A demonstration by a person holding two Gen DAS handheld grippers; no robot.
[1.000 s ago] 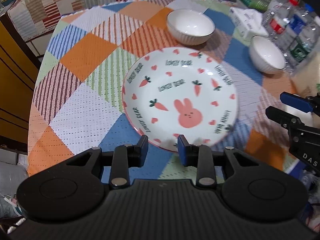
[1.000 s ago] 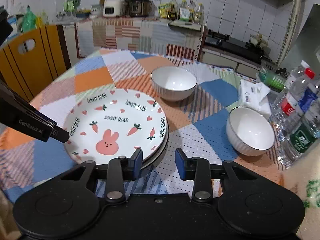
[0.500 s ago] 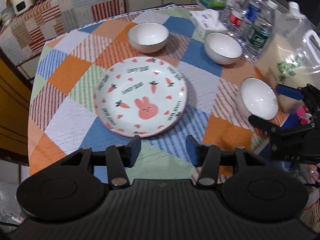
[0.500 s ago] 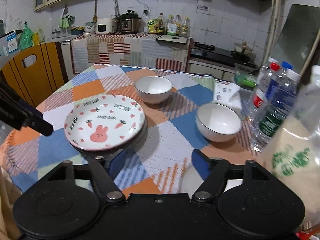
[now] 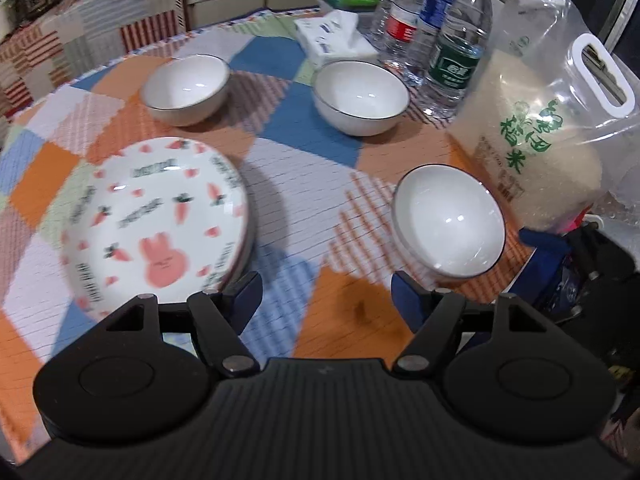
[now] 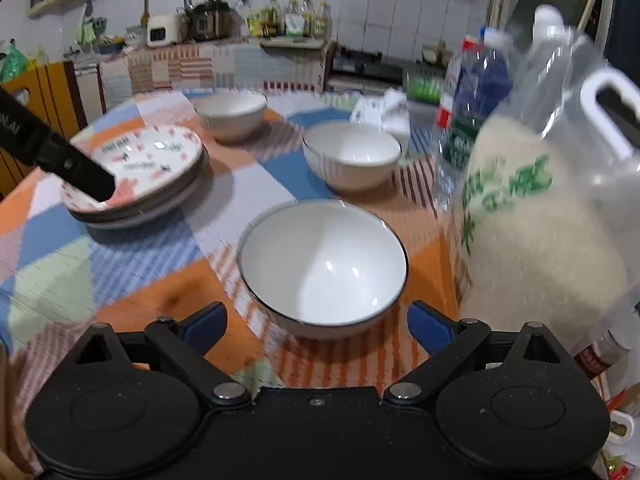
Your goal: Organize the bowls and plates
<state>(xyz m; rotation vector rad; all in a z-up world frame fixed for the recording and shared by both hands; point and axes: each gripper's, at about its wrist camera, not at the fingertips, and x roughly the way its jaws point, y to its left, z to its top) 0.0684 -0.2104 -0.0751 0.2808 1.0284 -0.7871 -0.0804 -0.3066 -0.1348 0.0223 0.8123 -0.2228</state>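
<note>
Your right gripper (image 6: 316, 326), fingers spread, faces the nearest bowl (image 6: 322, 266); a rice bag (image 6: 548, 232) crowds its right. Your left gripper (image 5: 326, 294) fingers are spread too.

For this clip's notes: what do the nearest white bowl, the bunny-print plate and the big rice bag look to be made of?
Nearest white bowl: likely glazed ceramic; glossy white with sharp light glints and a thin dark rim line.
Bunny-print plate: probably glazed ceramic too, though melamine is possible; smooth shiny face with printed carrots and a rabbit.
Rice bag: clear flexible plastic; grains show through, with a creased top and a white handle.
</note>
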